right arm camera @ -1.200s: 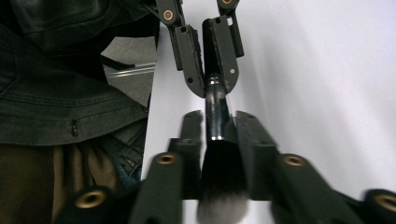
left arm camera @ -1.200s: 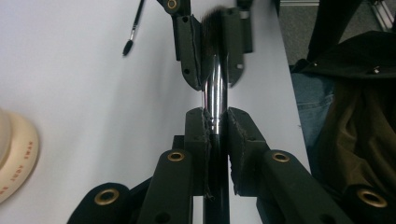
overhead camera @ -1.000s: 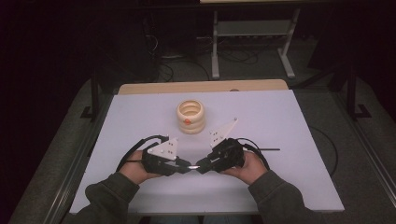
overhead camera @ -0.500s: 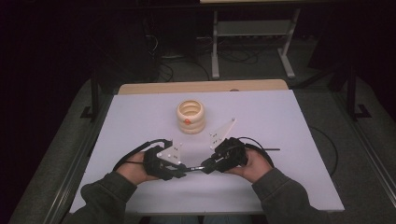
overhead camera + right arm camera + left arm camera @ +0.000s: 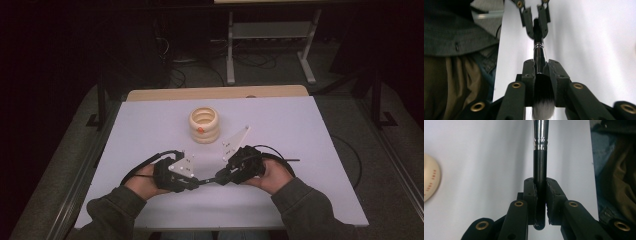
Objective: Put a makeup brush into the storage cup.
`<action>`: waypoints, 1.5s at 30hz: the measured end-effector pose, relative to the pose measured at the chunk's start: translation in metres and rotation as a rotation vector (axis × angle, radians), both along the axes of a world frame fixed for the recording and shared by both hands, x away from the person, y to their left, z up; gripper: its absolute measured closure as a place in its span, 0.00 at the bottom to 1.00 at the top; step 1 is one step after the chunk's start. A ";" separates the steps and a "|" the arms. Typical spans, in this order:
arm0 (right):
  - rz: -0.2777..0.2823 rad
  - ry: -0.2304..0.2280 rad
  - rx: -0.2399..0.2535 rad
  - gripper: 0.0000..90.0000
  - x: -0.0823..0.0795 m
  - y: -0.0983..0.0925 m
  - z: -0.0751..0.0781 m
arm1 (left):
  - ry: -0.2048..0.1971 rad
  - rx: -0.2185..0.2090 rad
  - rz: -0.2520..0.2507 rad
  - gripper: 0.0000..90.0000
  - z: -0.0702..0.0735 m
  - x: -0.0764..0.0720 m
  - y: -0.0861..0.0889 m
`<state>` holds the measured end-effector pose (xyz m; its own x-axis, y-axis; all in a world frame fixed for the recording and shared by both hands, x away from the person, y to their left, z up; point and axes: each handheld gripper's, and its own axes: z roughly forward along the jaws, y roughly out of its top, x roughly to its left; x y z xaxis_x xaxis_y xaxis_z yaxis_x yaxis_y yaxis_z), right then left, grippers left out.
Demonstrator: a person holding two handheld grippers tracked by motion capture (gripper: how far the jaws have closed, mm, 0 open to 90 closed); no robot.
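A makeup brush (image 5: pixel 206 181) lies level between my two grippers, just above the white table (image 5: pixel 300 130). My left gripper (image 5: pixel 540 187) is shut on the brush's black handle (image 5: pixel 540 165); its jaws have just been closing on it. The silver ferrule shows beyond that grip. My right gripper (image 5: pixel 541 68) is shut on the brush (image 5: pixel 537 50) near the ferrule, and the dark, white-tipped bristles (image 5: pixel 543 97) stick back between its jaws. In the right gripper view the left gripper (image 5: pixel 536 22) faces it. From above, the left gripper (image 5: pixel 197 184) and right gripper (image 5: pixel 220 177) point at each other.
A cream stack of rings (image 5: pixel 204 125) with a small orange mark stands at mid-table behind the grippers; its edge (image 5: pixel 430 181) shows in the left gripper view. Cables trail from both grippers. A metal stand (image 5: pixel 270 35) is on the floor past the table.
Both hands stay in about the same place with the brush between them. The grey plates on the grippers have tilted slightly.
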<state>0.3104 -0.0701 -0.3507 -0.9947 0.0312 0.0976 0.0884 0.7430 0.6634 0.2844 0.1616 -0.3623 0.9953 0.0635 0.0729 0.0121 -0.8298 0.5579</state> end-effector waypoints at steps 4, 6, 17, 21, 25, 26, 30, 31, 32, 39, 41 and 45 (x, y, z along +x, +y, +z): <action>-0.114 0.030 0.084 0.52 0.005 -0.011 0.006 | 0.027 -0.077 0.056 0.89 -0.006 0.000 0.009; -0.167 0.040 0.121 0.46 0.004 -0.019 0.007 | 0.025 -0.091 0.075 0.89 -0.010 0.000 0.013; -0.249 0.134 0.268 0.43 0.000 -0.038 -0.016 | 0.029 -0.194 0.121 0.89 -0.003 0.004 0.025; -0.259 0.122 0.322 0.47 0.000 -0.037 -0.019 | 0.041 -0.226 0.136 0.89 -0.002 0.005 0.026; -0.269 0.108 0.388 0.53 0.001 -0.034 -0.017 | 0.034 -0.258 0.133 0.89 0.002 0.006 0.027; -0.267 0.112 0.401 0.54 0.001 -0.033 -0.016 | 0.031 -0.269 0.137 0.89 0.002 0.006 0.026; -0.249 0.141 0.454 0.58 0.004 -0.027 -0.015 | 0.024 -0.284 0.132 0.89 0.003 0.007 0.023; -0.244 0.146 0.461 0.59 0.004 -0.026 -0.015 | 0.025 -0.286 0.132 0.89 0.003 0.007 0.022; -0.237 0.154 0.464 0.61 0.004 -0.025 -0.015 | 0.024 -0.291 0.132 0.89 0.002 0.007 0.021; -0.222 0.179 0.500 0.75 0.007 -0.022 -0.017 | 0.029 -0.316 0.134 0.89 0.000 0.008 0.018; -0.219 0.181 0.503 0.82 0.009 -0.024 -0.016 | 0.026 -0.322 0.129 0.88 0.000 0.008 0.017; -0.218 0.209 0.508 0.83 0.011 -0.026 -0.017 | 0.015 -0.315 0.138 0.88 -0.002 0.007 0.015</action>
